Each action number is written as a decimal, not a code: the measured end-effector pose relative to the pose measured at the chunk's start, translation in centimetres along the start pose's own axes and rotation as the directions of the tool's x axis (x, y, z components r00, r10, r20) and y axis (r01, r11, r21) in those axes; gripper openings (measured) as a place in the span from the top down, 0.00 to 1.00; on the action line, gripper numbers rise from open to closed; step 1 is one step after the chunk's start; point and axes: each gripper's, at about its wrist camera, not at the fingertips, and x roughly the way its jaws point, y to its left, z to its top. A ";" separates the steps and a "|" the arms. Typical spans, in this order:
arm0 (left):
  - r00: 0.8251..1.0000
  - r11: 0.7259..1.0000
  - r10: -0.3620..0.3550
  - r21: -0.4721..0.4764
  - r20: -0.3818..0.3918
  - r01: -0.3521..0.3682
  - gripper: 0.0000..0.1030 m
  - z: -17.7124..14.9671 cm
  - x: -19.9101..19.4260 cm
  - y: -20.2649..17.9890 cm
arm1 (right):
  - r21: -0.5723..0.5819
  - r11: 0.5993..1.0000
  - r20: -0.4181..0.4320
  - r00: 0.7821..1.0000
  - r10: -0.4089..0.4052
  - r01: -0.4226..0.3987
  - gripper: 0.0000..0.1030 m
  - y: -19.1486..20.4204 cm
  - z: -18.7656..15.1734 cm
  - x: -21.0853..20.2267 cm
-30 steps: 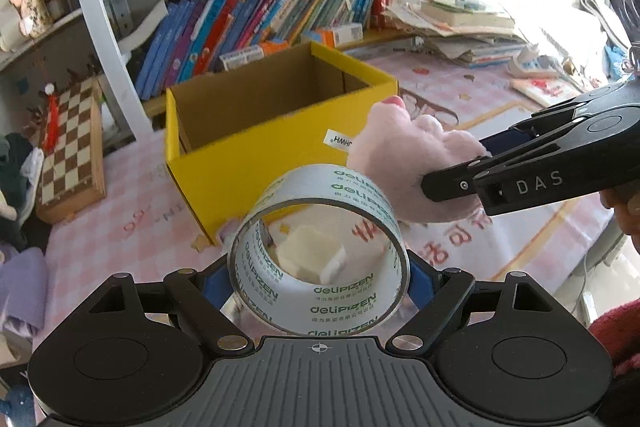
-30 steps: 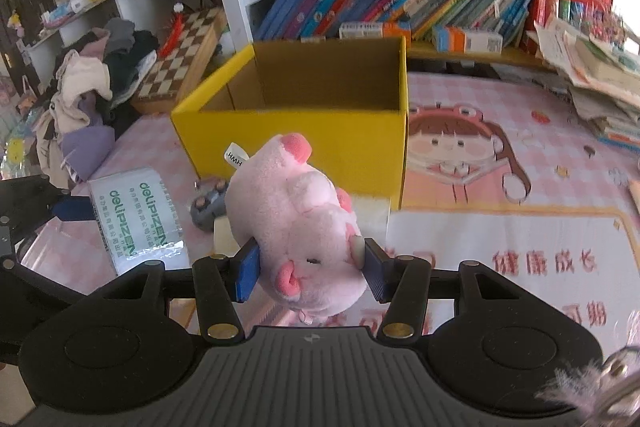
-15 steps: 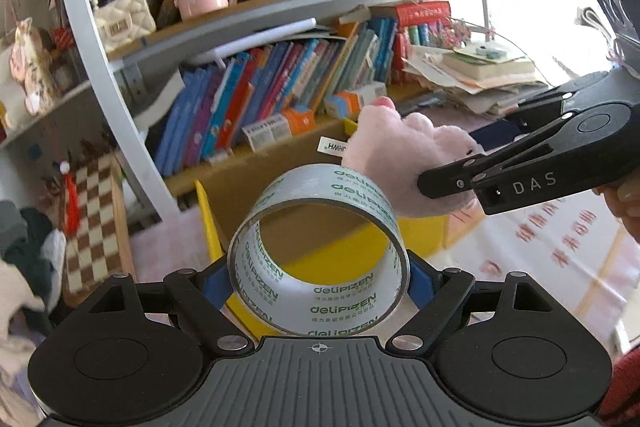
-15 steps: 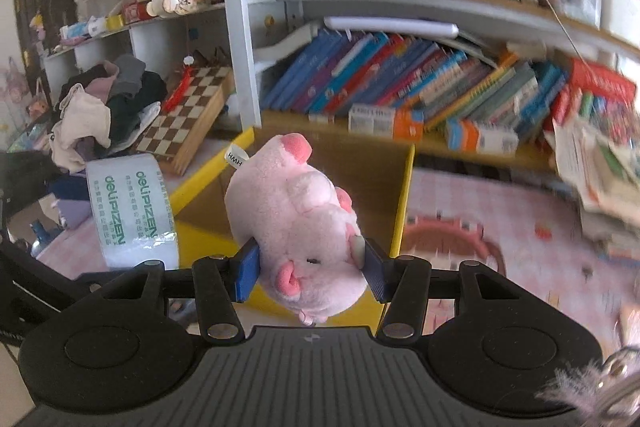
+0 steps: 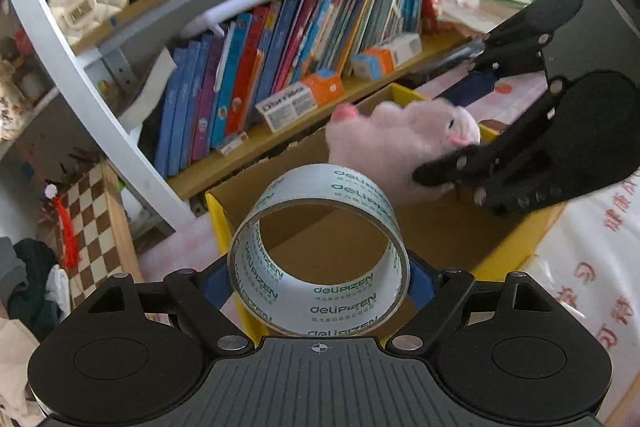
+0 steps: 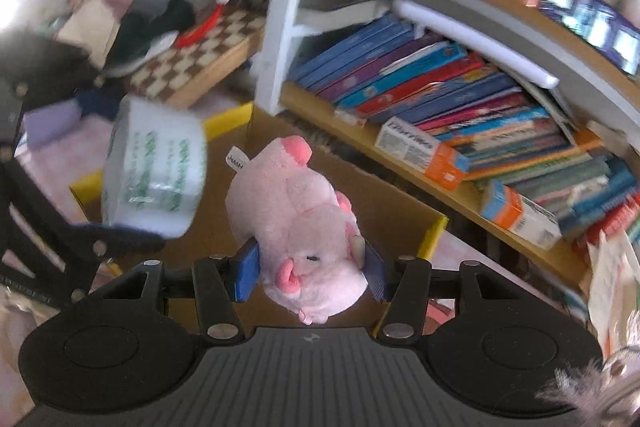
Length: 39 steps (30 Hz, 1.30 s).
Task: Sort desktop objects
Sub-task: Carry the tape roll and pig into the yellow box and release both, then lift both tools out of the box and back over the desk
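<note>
Tape and pig above the box

Your left hand-held gripper (image 5: 319, 275) clamps the tape roll (image 5: 319, 251), your right hand-held gripper (image 6: 310, 269) the plush pig (image 6: 304, 223), both over the open yellow cardboard box (image 5: 516, 255); neither is inside it.

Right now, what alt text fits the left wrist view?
The left gripper holds a roll of clear tape above an open yellow cardboard box. Beside it, the right gripper holds a pink plush pig over the box; a bookshelf stands behind.
</note>
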 end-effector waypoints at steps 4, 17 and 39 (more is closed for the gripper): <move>0.999 1.000 -0.015 -0.020 -0.044 0.014 0.17 0.6 2.3 0.3 | -0.108 0.993 -0.041 0.999 0.035 -0.039 0.53 0.2 0.2 2.7; 0.985 0.998 -0.027 -0.053 -0.173 0.019 0.16 1.0 7.9 0.5 | -0.237 0.968 -0.066 0.995 0.070 -0.083 0.61 -1.2 1.4 7.6; 0.998 0.995 0.056 -0.086 -0.035 -0.059 0.08 1.6 2.9 0.0 | 0.011 0.999 0.103 0.994 0.032 -0.033 0.43 -3.8 2.1 3.9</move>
